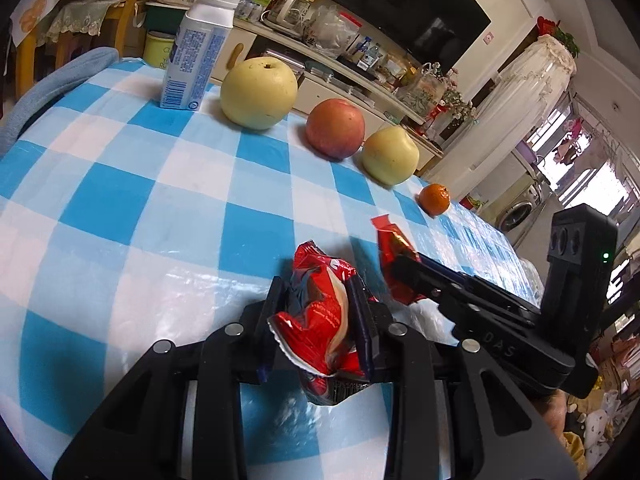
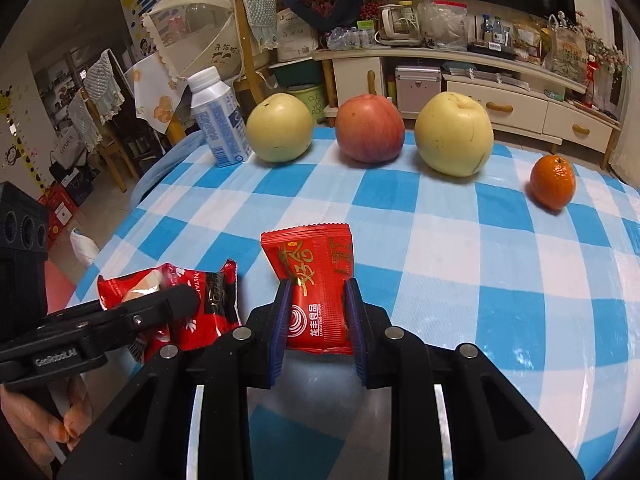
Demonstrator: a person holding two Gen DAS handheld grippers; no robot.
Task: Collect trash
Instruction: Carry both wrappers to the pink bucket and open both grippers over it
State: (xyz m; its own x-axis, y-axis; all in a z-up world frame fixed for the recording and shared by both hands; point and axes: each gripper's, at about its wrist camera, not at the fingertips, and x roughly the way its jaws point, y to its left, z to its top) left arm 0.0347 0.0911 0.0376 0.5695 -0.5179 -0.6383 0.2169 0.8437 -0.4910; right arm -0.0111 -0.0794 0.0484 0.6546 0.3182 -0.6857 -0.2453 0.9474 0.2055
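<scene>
Blue-checked cloth covers the counter (image 2: pixel 460 248), fruit lined up behind the red apple (image 2: pixel 369 128). Only the right wrist view shows printed lettering on the flat red sachet (image 2: pixel 316 280), pinched between the right gripper (image 2: pixel 318 304) jaws; the left gripper (image 1: pixel 318 312) jaws clamp a crumpled red wrapper (image 1: pixel 320 308) beside it.
</scene>
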